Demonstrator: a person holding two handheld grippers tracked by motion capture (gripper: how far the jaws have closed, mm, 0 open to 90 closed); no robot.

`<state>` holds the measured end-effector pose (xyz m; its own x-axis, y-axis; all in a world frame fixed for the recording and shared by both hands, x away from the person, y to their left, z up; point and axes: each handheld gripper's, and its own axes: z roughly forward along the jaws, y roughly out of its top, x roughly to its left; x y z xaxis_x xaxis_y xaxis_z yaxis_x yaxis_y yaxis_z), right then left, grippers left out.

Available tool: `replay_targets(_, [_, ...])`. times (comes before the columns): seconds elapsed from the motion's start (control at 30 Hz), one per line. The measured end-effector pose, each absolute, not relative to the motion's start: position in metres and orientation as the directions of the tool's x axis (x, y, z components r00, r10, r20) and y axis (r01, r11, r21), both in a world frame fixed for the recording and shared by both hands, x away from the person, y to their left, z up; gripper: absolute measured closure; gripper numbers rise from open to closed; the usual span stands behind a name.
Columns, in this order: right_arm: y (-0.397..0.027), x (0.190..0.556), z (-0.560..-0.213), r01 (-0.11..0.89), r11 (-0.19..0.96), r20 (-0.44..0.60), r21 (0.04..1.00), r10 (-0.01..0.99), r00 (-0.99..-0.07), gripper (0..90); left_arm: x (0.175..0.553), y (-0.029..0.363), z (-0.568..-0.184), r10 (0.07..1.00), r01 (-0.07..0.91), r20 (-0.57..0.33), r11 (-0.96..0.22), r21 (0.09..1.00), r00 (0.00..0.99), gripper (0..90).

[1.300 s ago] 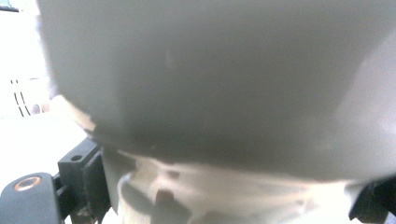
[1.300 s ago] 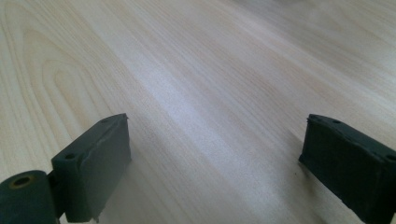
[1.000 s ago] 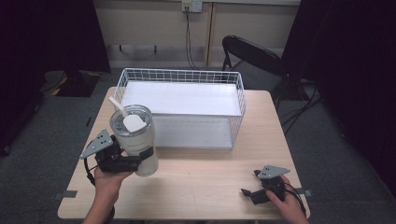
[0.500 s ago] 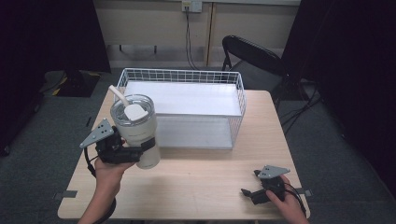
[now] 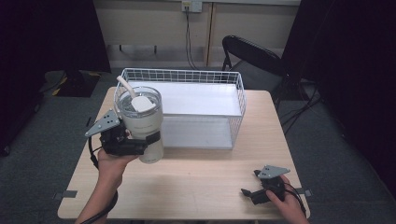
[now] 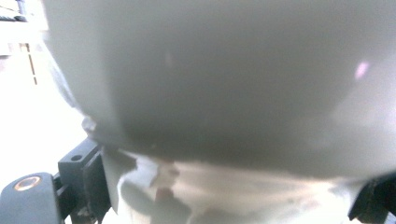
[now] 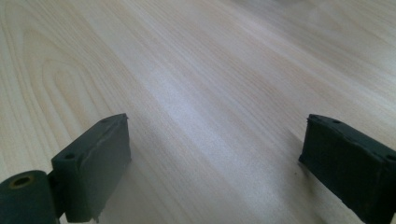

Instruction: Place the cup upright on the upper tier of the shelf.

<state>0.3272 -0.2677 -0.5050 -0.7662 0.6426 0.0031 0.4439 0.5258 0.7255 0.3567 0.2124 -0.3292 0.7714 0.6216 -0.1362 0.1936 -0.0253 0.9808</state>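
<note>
Light wood worktop [image 5: 196,186]. Black folding chair [image 5: 252,55] behind it at the far right. Wall outlet [image 5: 192,5] with cable [image 5: 188,37] hanging down. Grey carpet floor [image 5: 42,140].

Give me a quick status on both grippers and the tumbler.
Left gripper shut on tumbler, held upright above table, beside wire basket. Right gripper open, low over table near its front edge. Nothing between tumbler and basket.
</note>
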Motion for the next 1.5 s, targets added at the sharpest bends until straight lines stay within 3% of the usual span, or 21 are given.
replay_targets(1.5, [-0.268,0.327,-0.505,0.444,0.526,0.003,0.725,0.643,-0.766,7.6,0.386,0.191,-0.269,0.594,0.2,-0.153,-0.013,0.98,0.79,9.8])
